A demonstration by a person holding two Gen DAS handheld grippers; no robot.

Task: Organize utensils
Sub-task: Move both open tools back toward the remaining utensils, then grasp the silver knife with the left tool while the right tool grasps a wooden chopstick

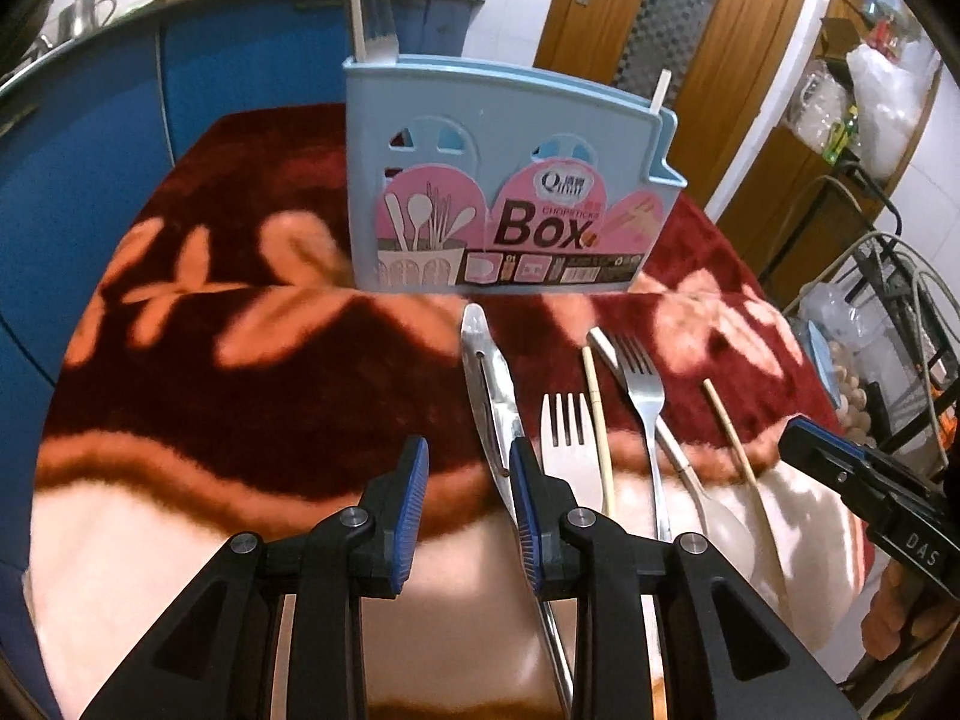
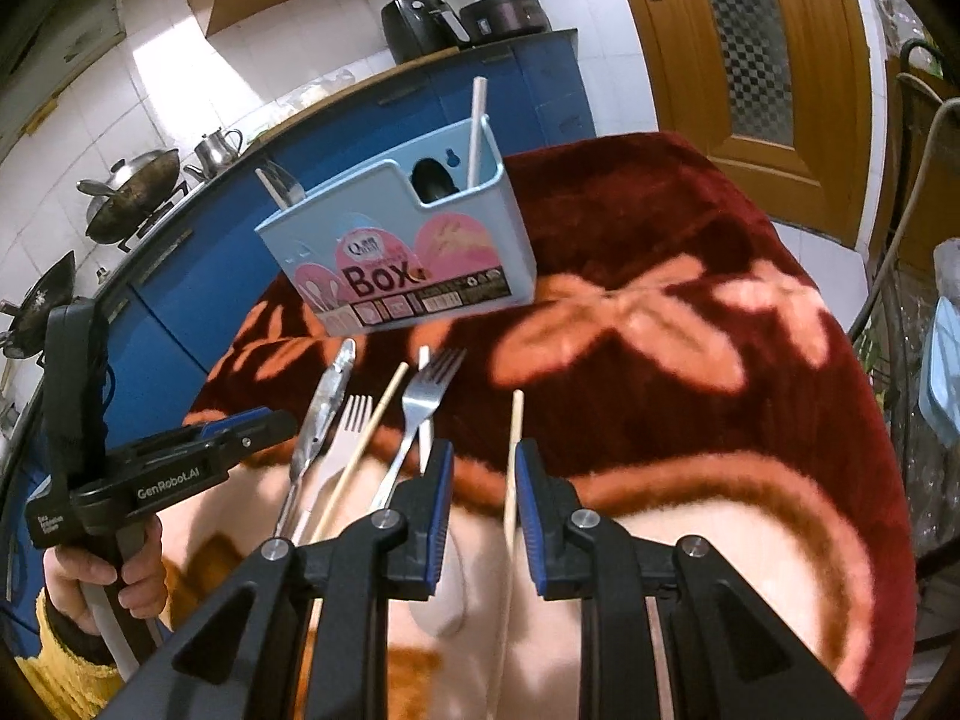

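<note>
A light blue utensil box (image 1: 510, 180) stands on the red floral blanket (image 1: 240, 300), with a fork and a chopstick in its left compartment and a chopstick at its right end; it also shows in the right wrist view (image 2: 408, 252). Before it lie metal tongs (image 1: 489, 396), a white fork (image 1: 567, 450), a chopstick (image 1: 597, 420), a steel fork (image 1: 645, 396), a white spoon (image 1: 714, 510) and another chopstick (image 1: 738, 450). My left gripper (image 1: 468, 468) is open, hovering left of the tongs. My right gripper (image 2: 483, 480) is open above the rightmost chopstick (image 2: 513, 456).
Blue kitchen cabinets (image 1: 90, 180) with woks (image 2: 132, 192) and a kettle run behind the table. A wooden door (image 2: 750, 48) stands at the back right. A wire rack with bags and eggs (image 1: 870, 360) stands right of the table.
</note>
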